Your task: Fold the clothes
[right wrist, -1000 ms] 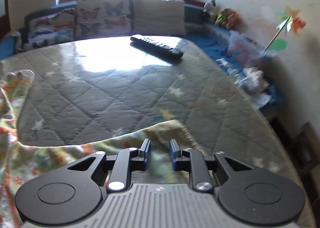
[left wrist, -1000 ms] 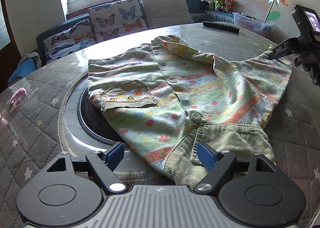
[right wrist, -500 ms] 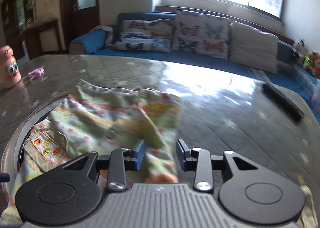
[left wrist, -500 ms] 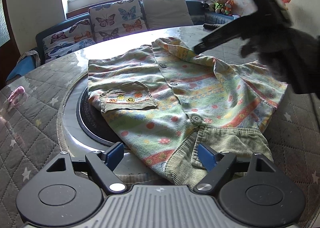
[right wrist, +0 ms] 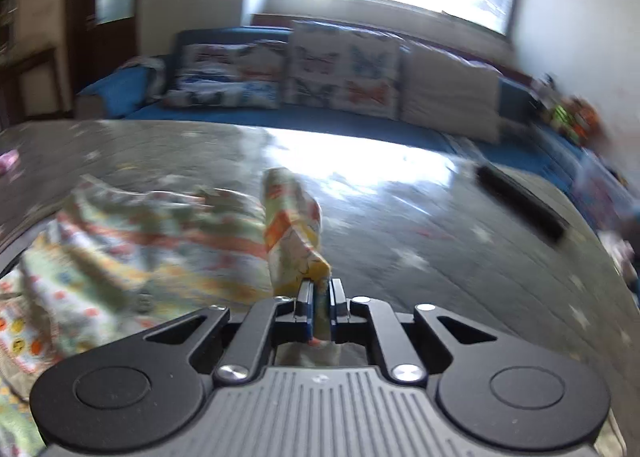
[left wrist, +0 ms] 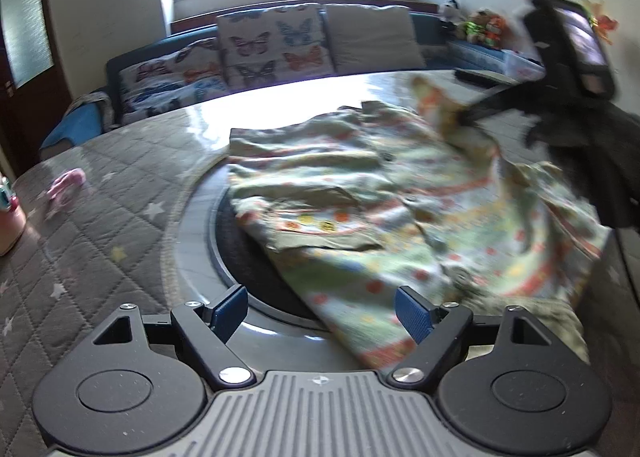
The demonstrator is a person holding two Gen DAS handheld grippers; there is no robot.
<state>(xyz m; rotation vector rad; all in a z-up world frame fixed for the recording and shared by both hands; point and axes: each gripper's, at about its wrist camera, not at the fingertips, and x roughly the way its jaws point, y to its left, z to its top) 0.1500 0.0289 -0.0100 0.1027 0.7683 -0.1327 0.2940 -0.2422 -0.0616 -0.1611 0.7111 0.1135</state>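
Note:
A child's patterned green cardigan (left wrist: 400,217) with buttons and a chest pocket lies on the round table. My left gripper (left wrist: 320,311) is open over the cardigan's near hem, holding nothing. My right gripper (right wrist: 319,299) is shut on the cardigan's sleeve (right wrist: 294,233), which rises from the fingers in a bunched strip. In the left wrist view the right gripper (left wrist: 464,119) holds that sleeve lifted at the cardigan's far right. The rest of the cardigan (right wrist: 120,241) spreads to the left in the right wrist view.
A black remote control (right wrist: 520,209) lies at the table's far right. A dark round inset (left wrist: 240,241) sits under the cardigan. A pink object (left wrist: 66,187) lies at the left. A sofa with butterfly cushions (left wrist: 272,45) runs behind the table.
My right gripper has closed on the sleeve and lifted it off the table, swinging left. My left gripper stayed open and shifted slightly to the left along the hem.

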